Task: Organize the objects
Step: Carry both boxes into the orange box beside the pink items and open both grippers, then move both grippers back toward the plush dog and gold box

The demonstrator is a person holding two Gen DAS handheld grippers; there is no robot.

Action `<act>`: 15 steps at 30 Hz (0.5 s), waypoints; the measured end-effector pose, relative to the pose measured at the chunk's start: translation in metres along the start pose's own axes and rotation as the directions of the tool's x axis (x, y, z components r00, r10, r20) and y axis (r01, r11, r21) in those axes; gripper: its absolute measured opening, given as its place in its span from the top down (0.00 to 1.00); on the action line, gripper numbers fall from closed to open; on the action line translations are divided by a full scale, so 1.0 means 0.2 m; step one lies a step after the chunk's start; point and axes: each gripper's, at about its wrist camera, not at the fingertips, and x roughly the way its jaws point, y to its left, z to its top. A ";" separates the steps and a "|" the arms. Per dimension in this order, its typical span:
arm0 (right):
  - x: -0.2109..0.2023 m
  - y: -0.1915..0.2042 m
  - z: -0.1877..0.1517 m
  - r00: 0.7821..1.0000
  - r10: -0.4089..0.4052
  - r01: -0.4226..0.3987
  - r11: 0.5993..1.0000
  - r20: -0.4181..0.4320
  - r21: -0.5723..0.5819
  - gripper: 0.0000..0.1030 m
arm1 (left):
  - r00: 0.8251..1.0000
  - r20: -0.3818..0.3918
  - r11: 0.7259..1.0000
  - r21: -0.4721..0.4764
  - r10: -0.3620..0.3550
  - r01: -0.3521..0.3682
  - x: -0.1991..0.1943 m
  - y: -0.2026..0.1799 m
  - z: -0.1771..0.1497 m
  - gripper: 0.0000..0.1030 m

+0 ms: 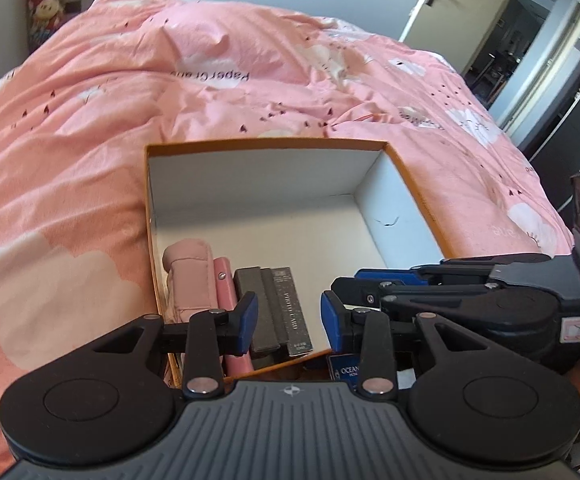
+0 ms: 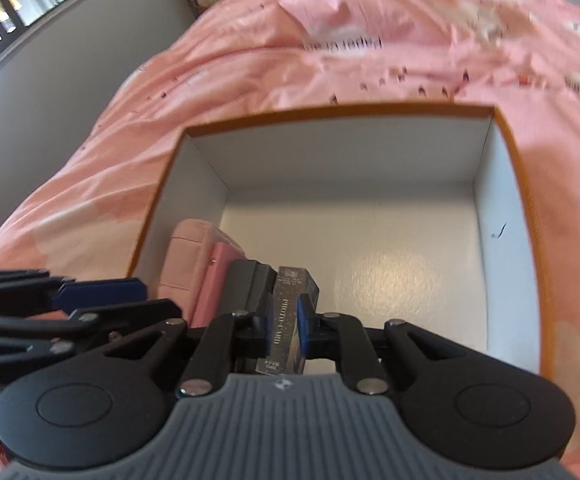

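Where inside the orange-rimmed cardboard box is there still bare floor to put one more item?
In the orange-rimmed cardboard box, the white floor is bare from the grey photo-card box to the right and far walls. It is crowded along the left wall: soft pink pouch, pink case, dark grey box, side by side.

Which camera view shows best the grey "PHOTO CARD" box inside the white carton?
The left wrist view: the grey "PHOTO CARD" box lies unobstructed along its length. In the right wrist view, the right tool frames and partly covers it.
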 end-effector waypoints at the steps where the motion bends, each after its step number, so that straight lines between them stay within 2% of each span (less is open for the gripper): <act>1: -0.04 0.01 -0.02 1.000 -0.004 0.004 1.000 0.022 -0.012 0.76 | 1.000 0.013 1.000 0.014 0.000 0.000 -0.02 -0.02 -0.01 0.62; 2: -0.08 0.02 -0.04 0.999 -0.011 0.012 1.000 0.043 -0.024 0.71 | 1.000 0.025 1.000 0.025 0.001 -0.002 -0.04 -0.03 -0.01 0.62; 7: -0.23 0.05 -0.17 0.990 -0.044 0.055 0.996 0.136 -0.077 0.71 | 0.998 0.064 0.996 0.088 0.019 -0.024 -0.10 -0.10 -0.06 0.62; 11: -0.34 0.02 -0.29 0.974 0.015 0.003 0.997 0.228 -0.079 0.61 | 0.999 0.029 0.991 0.134 0.014 -0.017 -0.09 -0.14 -0.13 0.64; 15: -0.37 0.00 -0.36 0.986 -0.031 0.037 0.999 0.162 -0.033 0.61 | 0.998 -0.061 0.989 0.148 -0.006 0.015 -0.02 -0.15 -0.23 0.64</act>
